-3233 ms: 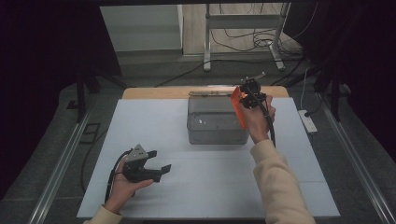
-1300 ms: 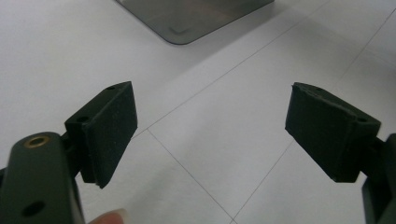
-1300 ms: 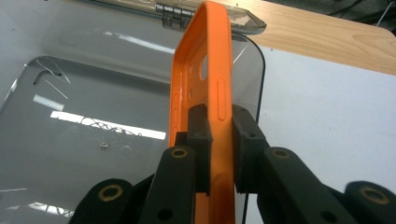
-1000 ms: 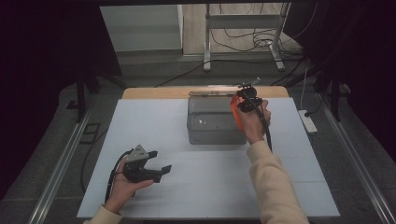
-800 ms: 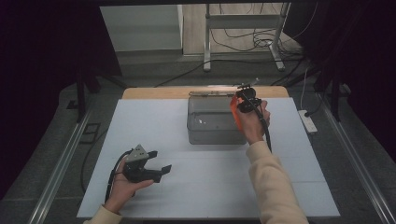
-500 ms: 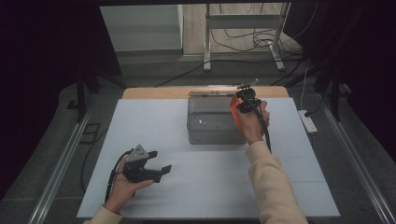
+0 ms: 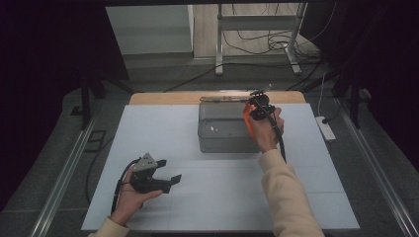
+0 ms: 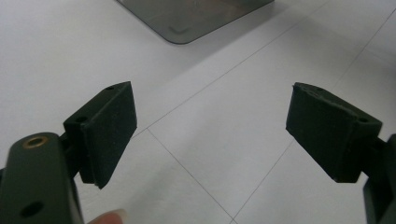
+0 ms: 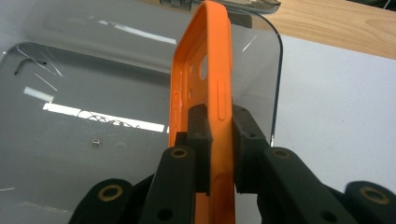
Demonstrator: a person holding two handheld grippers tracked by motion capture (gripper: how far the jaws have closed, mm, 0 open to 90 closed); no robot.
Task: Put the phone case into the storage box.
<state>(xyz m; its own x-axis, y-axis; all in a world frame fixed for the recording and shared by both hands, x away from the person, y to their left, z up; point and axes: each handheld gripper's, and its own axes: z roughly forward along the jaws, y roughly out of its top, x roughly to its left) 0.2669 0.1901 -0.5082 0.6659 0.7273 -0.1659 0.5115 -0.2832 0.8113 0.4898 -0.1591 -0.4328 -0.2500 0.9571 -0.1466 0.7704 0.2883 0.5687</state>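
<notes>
Case [image 9: 205, 93], orange, clamped edge-on in the right gripper [image 9: 219, 140], has sunk slightly toward the grey bin [image 7: 222, 128] at frame centre, suggesting drop-in; left gripper [image 8: 210, 135] idles, spread wide.

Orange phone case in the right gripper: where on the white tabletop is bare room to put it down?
The orange phone case hangs over the grey translucent bin. Bare white tabletop lies left of the bin, in front of it between the two hands, and right of the right gripper. It is crowded near the left gripper and on the wooden strip behind.
</notes>
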